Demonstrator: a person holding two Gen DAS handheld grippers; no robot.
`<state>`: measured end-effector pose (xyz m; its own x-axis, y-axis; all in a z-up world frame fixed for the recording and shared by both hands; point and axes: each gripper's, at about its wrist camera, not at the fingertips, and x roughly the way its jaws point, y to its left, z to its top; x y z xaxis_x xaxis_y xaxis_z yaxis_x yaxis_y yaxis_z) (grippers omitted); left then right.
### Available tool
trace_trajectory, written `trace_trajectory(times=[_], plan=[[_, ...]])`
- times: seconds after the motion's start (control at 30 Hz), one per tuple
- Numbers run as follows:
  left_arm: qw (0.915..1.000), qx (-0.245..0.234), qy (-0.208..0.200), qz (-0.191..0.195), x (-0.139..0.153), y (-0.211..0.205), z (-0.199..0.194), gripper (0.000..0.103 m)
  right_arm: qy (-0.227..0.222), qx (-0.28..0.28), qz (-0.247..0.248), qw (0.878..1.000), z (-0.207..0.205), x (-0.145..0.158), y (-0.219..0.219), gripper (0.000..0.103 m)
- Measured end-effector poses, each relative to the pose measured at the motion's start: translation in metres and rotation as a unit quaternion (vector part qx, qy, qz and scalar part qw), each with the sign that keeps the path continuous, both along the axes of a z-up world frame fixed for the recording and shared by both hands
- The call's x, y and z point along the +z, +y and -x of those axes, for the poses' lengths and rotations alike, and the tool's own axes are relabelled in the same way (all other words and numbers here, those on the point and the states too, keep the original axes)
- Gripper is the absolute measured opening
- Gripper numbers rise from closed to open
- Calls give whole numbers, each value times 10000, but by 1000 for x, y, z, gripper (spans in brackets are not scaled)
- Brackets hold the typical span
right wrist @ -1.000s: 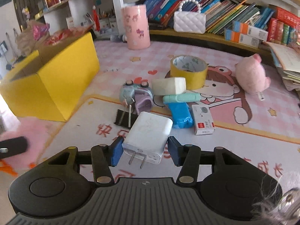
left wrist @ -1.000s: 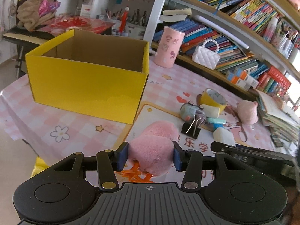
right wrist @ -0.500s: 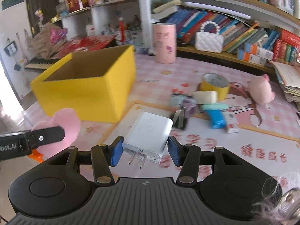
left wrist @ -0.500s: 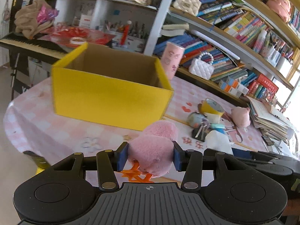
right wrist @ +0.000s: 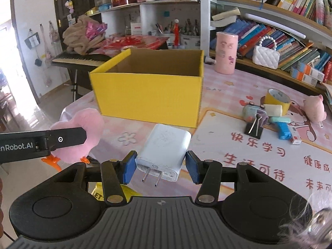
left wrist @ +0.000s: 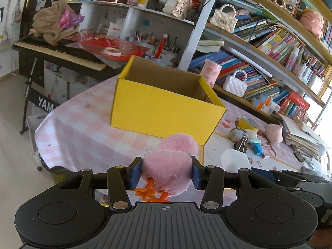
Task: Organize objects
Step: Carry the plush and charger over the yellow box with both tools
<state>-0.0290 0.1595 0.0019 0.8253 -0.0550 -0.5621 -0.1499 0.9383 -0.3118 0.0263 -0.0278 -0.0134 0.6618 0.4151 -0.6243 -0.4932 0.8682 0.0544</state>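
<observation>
Left gripper (left wrist: pixel 165 173) jaws pinch pink plush (left wrist: pixel 169 166); right gripper (right wrist: pixel 160 169) jaws pinch white charger (right wrist: pixel 164 151), both low centre frame. Yellow box (right wrist: pixel 149 95) sits mid-frame on counter (right wrist: pixel 238 155). Carry both above rim w/o clipping wall, release inside.

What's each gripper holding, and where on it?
Left gripper: pink plush toy, across its body. Right gripper: white charger, by its sides near the prong end.
</observation>
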Motion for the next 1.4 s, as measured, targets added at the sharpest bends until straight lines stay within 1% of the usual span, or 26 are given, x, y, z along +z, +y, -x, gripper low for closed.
trace_trajectory(times=[0.17, 0.47, 0.7, 0.93, 1.07, 1.27, 1.33, 1.4], plan=[[9999, -106, -69, 8, 0, 13, 9, 46, -12, -81, 5, 10000, 12, -1, 13, 49], [9993, -321, -158, 50, 1, 24, 12, 46, -94, -257, 32, 9996, 25, 4, 23, 49], [9992, -312, -189, 134, 0, 31, 12, 46, -84, -266, 95, 9996, 23, 5, 29, 49], [9993, -251, -214, 182, 1, 34, 2, 46, -71, -287, 125, 9995, 16, 6, 33, 49], [9992, -240, -307, 108, 7, 36, -11, 46, -107, -253, 102, 9996, 7, 8, 36, 49], [9982, -169, -579, -10, 27, 41, -40, 46, -168, -200, -24, 9997, -28, 19, 42, 49], [9974, -128, -710, -35, 36, 43, -54, 46, -277, -218, -95, 9993, -42, 27, 44, 49], [9964, -81, -846, -67, 45, 44, -68, 46, -481, -224, -173, 9984, -56, 39, 46, 49]])
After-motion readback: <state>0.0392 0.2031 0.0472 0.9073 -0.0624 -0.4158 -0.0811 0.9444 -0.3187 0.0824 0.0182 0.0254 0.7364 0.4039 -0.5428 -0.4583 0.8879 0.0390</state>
